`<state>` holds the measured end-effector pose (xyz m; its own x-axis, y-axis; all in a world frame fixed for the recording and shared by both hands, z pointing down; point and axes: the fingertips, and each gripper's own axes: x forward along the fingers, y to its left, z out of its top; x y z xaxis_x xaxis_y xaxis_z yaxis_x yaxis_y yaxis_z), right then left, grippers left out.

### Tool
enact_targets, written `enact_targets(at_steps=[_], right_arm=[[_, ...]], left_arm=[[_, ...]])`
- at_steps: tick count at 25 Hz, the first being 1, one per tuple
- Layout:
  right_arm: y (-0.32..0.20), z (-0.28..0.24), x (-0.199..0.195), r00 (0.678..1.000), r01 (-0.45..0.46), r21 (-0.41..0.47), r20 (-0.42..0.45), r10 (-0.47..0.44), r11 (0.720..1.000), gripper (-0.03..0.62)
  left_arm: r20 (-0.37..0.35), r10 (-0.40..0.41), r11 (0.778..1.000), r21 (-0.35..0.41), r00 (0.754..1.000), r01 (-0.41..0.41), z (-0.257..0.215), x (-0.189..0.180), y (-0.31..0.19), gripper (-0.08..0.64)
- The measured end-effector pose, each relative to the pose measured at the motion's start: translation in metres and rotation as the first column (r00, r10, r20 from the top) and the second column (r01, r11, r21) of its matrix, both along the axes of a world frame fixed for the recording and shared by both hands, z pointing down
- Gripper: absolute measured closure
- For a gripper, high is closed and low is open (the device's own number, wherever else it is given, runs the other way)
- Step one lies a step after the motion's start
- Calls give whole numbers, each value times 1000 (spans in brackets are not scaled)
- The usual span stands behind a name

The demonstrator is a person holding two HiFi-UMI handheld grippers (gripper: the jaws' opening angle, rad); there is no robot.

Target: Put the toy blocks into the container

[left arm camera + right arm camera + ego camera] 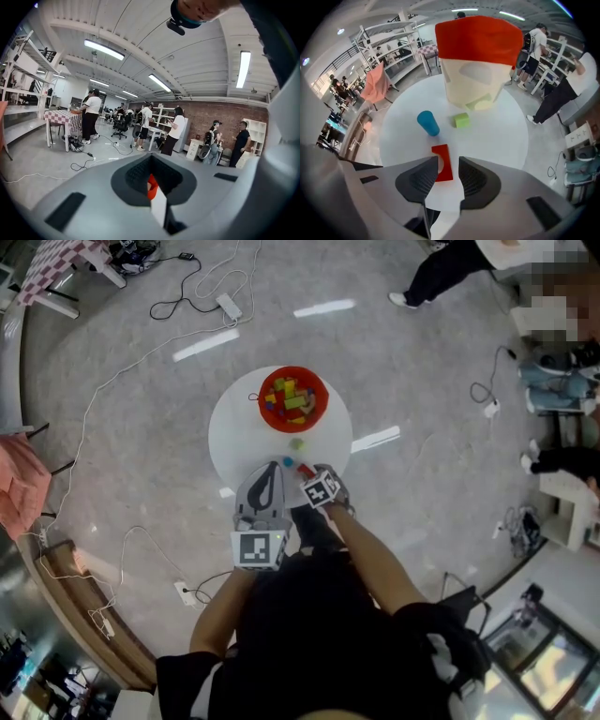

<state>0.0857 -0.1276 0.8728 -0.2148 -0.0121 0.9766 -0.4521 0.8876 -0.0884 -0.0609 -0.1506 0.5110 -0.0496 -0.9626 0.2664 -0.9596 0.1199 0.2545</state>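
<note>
A red bowl with several coloured blocks in it stands at the back of the round white table. In front of it lie a green block, a blue cylinder and a red arch block. In the right gripper view the bowl rises behind the green block and the blue cylinder. My right gripper is open, and the red arch block lies flat on the table just ahead of its tips, untouched. My left gripper is shut, pointing level over the near table edge, with only a sliver of red showing through the slit.
Cables and a power strip lie on the floor behind the table. A pink cloth hangs at the left and a wooden bench stands at the lower left. A person's legs are at the top right; several people stand further off.
</note>
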Motion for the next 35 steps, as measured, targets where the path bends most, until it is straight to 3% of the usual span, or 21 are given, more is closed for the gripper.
enact_targets(at_steps=[5,8,11,15,18,21,25,28,31,35], right_arm=[[-7,8,9,998,-19,9,-65,20,1000,477],[-6,12,7,998,-44,-10,-54,44,999,514],[-10,11,4,999,-30,-3,-42,29,1000,520],[-13,-6,3,999,-35,-12,-23,34,999,523],[-16,-39,-7,998,-24,2,54,24,1000,523],[-26,-85,-27,983,-17,48,186,8,999,523],[-49,-158,-65,924,-65,136,383,8,989,523],[-77,-201,-97,876,-114,209,483,-1,971,523],[-109,-210,-119,864,-157,254,504,8,954,523],[-139,-187,-135,884,-198,253,463,61,947,523]], left_arm=[[0,5,1000,-9,1000,-5,4,-1,0,566],[44,35,999,-23,998,-34,10,-2,1,566],[3,2,1000,-9,1000,-2,6,-5,-1,566],[11,0,1000,-7,1000,0,5,-9,0,566],[26,6,1000,5,1000,-6,0,-12,2,566],[13,-5,1000,1,1000,5,-2,-14,5,566],[18,-20,1000,21,1000,20,-9,-21,4,566],[22,-34,999,30,999,33,-16,-25,7,566],[28,-39,999,36,999,38,-18,-27,11,566],[23,-40,999,28,999,40,-17,-29,17,566]])
